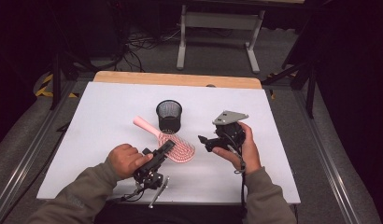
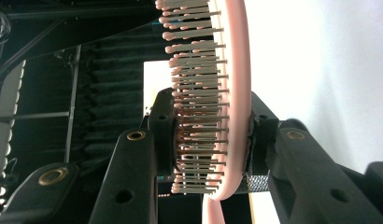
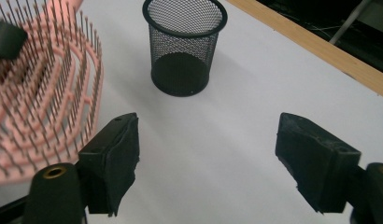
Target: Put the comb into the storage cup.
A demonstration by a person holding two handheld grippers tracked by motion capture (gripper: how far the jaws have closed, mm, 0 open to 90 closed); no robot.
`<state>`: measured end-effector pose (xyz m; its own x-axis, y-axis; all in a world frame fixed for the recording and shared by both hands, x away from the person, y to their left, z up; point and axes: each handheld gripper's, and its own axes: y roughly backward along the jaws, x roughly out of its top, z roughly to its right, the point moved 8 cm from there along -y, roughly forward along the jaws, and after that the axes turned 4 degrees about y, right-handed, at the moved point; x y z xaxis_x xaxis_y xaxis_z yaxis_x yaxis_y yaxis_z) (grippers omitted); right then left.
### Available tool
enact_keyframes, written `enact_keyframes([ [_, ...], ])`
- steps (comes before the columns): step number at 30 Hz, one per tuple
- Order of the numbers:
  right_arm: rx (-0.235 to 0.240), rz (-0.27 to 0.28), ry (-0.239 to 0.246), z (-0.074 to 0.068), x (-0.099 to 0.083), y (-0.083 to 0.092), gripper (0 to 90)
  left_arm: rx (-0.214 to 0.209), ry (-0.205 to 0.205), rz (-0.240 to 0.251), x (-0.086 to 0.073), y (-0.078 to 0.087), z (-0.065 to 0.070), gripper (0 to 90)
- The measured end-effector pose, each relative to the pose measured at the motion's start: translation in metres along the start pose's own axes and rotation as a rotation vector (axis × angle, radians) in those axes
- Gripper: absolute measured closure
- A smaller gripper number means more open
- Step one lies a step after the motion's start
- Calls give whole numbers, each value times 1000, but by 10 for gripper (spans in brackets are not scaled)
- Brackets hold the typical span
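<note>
We see a white table top [image 1: 110,140] with a wooden strip [image 1: 178,78] along its far edge. Most of the sheet is bare: open room on the far left, far right, and along both side edges. The clutter sits mid-table only.

The black mesh cup [image 1: 169,115] stands upright near the centre, a bit toward the far side, apart from both grippers. In the right gripper view the cup [image 3: 185,44] is ahead of the jaws with bare white surface between.

The pink hairbrush [image 1: 167,140] runs from the far left, handle just left of the cup, to its oval head nearer us and right. We can't tell whether the handle touches the cup.

Left gripper [image 1: 164,150]: held in the left hand [image 1: 125,159], clamped on the brush head. In the left gripper view the left gripper [image 2: 208,135] has one pad against the bristle tips and the other against the pink back of the hairbrush [image 2: 238,93], so the gap is narrow, just the head's thickness. The brush head stands edge-on there.

Right gripper [image 1: 204,141]: held in the right hand [image 1: 245,149], right of the brush head and near it, jaws pointing left. In its own view the right gripper [image 3: 206,158] is spread wide with nothing between the pads; the brush bristles [image 3: 45,88] are at its left, not touching.

The near table edge sits just beyond the forearms.
</note>
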<state>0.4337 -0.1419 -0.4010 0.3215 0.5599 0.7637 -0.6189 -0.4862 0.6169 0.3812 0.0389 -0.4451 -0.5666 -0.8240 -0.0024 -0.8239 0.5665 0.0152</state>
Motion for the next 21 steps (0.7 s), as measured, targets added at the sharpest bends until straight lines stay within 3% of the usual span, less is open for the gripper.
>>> enact_keyframes([
  [9,-45,111,-5,4,-35,3,181,13,64,-20,-7,0,-4,640],
  [10,-59,128,-6,6,-39,5,181,18,56,-23,-8,0,-6,640],
  [11,-68,141,-16,7,-42,6,172,16,78,-27,-9,0,-5,640],
  [12,-80,151,-22,8,-44,7,151,20,64,-36,-10,0,-7,640],
  [18,-134,173,-52,19,-59,14,154,15,124,-35,-13,0,-11,640],
  [21,-141,178,-61,22,-62,16,154,-1,181,-34,-15,0,-11,640],
])
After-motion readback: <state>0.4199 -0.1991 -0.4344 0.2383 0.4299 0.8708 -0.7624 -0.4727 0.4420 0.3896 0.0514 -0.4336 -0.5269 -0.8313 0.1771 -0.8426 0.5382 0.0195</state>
